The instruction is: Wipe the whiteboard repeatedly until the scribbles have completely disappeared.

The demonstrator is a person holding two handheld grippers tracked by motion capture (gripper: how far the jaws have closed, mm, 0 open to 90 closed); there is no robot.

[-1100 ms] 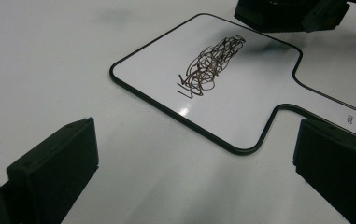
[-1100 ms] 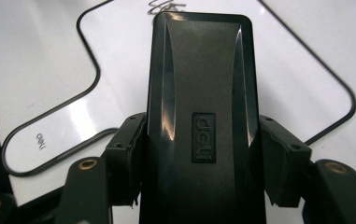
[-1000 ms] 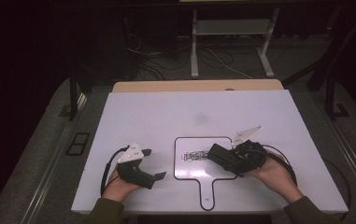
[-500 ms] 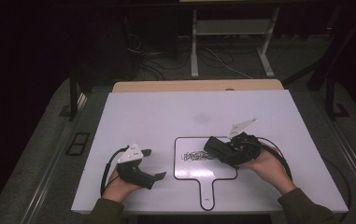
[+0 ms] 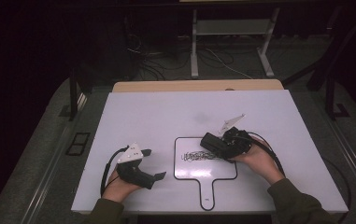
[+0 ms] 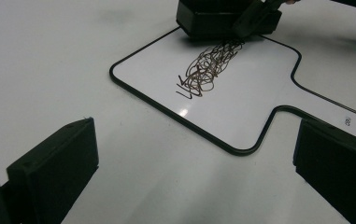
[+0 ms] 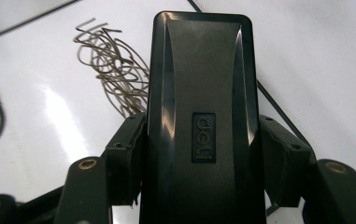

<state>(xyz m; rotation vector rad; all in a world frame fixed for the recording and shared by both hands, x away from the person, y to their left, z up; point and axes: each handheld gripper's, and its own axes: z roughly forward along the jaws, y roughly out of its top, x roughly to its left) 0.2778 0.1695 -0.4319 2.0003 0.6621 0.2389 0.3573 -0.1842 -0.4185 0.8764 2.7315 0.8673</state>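
At the near edge of the white tabletop [image 5: 278,116], the left claw [image 5: 159,176] is seen held low by the left hand [image 5: 119,186], its jaws spread wide with nothing between them; in the left gripper view bare tabletop lies between the two jaws. Just ahead of it the paddle-shaped whiteboard [image 5: 217,170] lies flat, its handle pointing toward the near edge, with open surface left on both sides. A dark scribble [image 5: 199,156] is marked across the board's middle. Over the board's far right part the right claw [image 5: 213,142] is clamped on a black eraser [image 7: 201,93], which is held at the scribble's right end and appears to rest on the board, though contact cannot be confirmed. Beyond the board a broad stretch of tabletop is left free up to the far edge, where a wooden strip [image 5: 199,86] is seen. Behind it, cables [image 5: 166,60] and a metal stand [image 5: 231,42] are set on the dark floor
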